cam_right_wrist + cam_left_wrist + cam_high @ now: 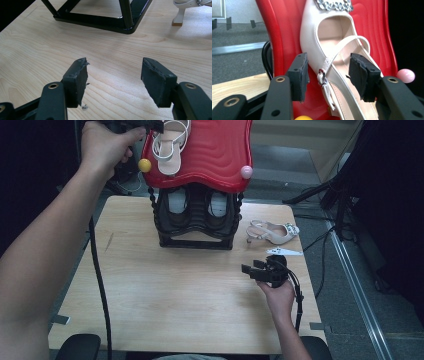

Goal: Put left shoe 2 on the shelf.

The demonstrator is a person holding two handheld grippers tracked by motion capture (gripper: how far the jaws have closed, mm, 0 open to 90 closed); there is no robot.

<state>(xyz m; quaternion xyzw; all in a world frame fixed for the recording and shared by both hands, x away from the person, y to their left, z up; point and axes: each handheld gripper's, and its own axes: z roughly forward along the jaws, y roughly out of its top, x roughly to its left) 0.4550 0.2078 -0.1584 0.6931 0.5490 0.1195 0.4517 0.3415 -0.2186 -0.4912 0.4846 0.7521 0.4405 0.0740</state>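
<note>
Shoe [329,60], cream, strapped: lies on the red top shelf [215,155] of the rack [196,220], heel end between the pads of the left claw [328,77], which stands wide, pads clear of the leather; likely just set down for storage. Right claw [113,82]: open, empty, resting low over the table [165,290], apparently waiting. Second shoe [272,232]: on the table right of the rack, near the right claw, probably next to be shelved.

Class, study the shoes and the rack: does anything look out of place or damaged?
One cream shoe lies alone on the table, right of the rack, while its mate lies on the red top shelf. The right gripper pads look chipped.
</note>
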